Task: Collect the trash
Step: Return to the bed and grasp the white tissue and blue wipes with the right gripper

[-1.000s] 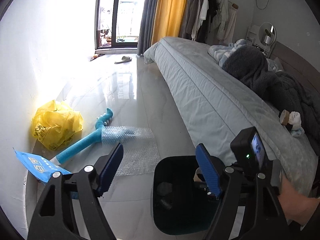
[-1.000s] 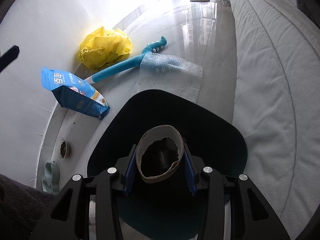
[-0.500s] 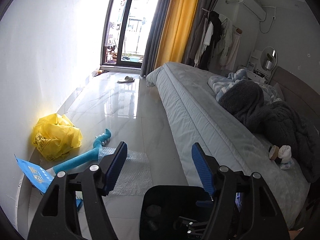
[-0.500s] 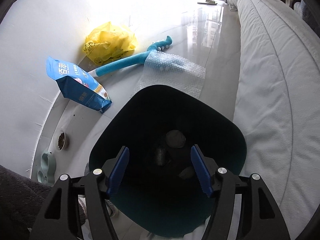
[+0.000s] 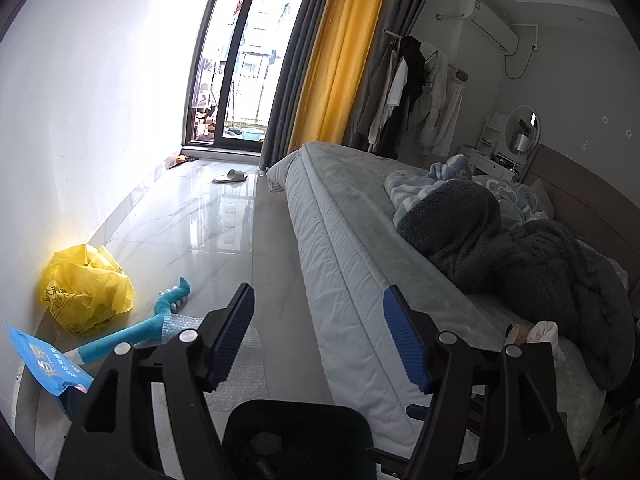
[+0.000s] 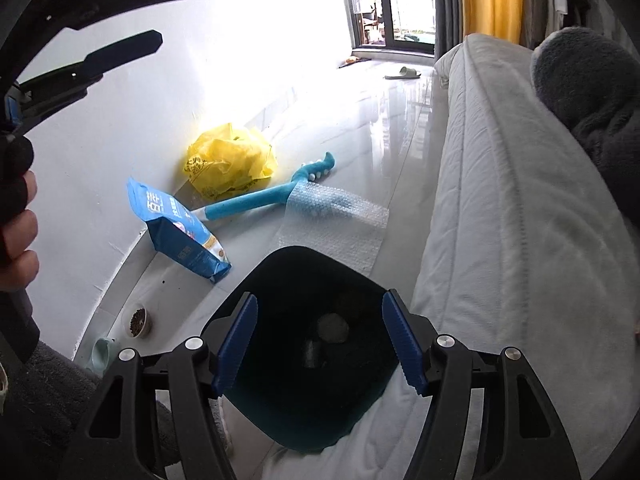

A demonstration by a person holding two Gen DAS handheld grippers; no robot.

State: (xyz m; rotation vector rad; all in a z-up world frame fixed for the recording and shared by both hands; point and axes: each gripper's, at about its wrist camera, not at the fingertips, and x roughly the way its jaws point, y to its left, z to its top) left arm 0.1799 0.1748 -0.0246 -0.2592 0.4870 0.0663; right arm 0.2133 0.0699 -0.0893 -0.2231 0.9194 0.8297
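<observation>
A long grey bed (image 5: 344,240) runs lengthwise away toward the balcony door, with a dark fleece blanket (image 5: 520,256) heaped on its far side and a pale glossy floor (image 5: 208,224) beside it. Tight against the near edge of the bed stands the dark bin (image 6: 360,280), upright with its mouth open upward; inside lie a round grey lump (image 6: 333,328) and a short dark cylinder (image 6: 311,354), its orientation hard to read in the gloom. On the floor just beyond the bin lies a sheet of bubble wrap (image 6: 340,220), flat, its long side running from the bin toward a blue foam stick (image 6: 256,202). The stick lies with its long axis slanting from the blue pouch (image 6: 176,228) by the wall out to a forked end pointing toward the window. A crumpled yellow plastic bag (image 6: 230,160) sits against the wall behind it. The right gripper (image 6: 320,344) hangs over the bin's mouth, fingers spread wide and empty. The left gripper (image 5: 318,336) is raised, aimed along the room, its fingers also wide apart with nothing between them.
</observation>
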